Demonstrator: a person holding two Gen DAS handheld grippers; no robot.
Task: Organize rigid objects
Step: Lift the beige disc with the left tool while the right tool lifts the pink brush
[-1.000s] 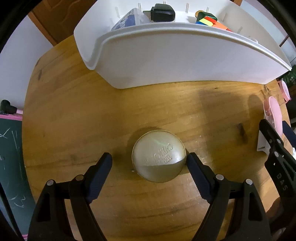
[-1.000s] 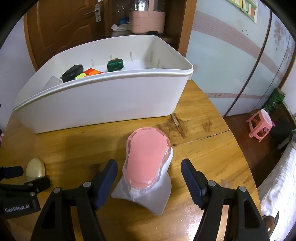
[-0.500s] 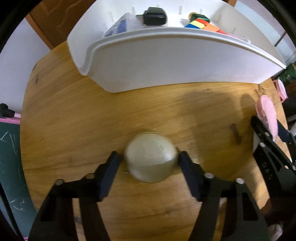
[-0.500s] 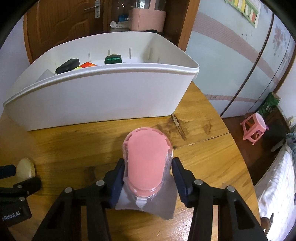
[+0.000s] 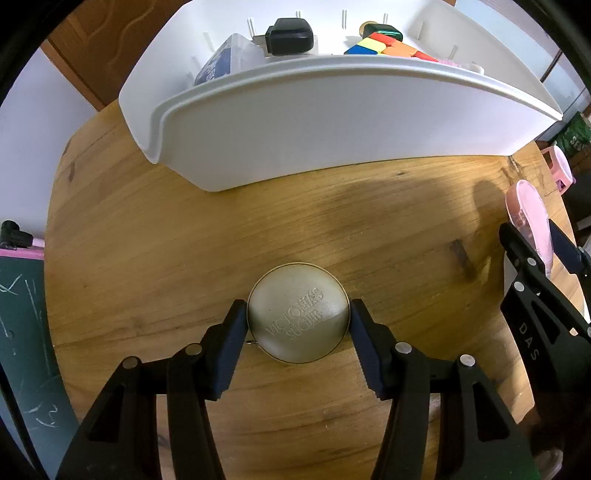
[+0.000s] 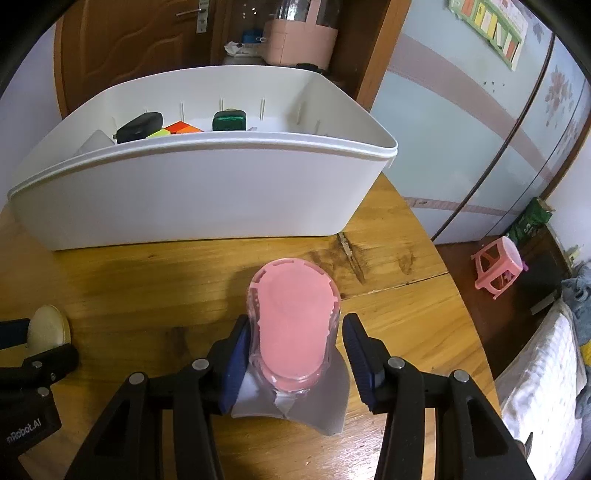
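Gripping stage: left tongs [image 5: 298, 325] pinch the round tin [image 5: 298, 313] at 6 o'clock of the white bin [image 5: 332, 122]; right tongs [image 6: 293, 349] hug the pink container [image 6: 293, 325], right pad seemingly just clear. Squeeze firmly, lift straight.

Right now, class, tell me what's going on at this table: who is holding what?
A person works two hand-held tools over a wooden table. The left tool is shut on a round silver tin resting on the wood. The right tool grips a pink-lidded container, though a slight gap shows at its right finger. Behind them, a white bin holds a black item and a colourful cube.
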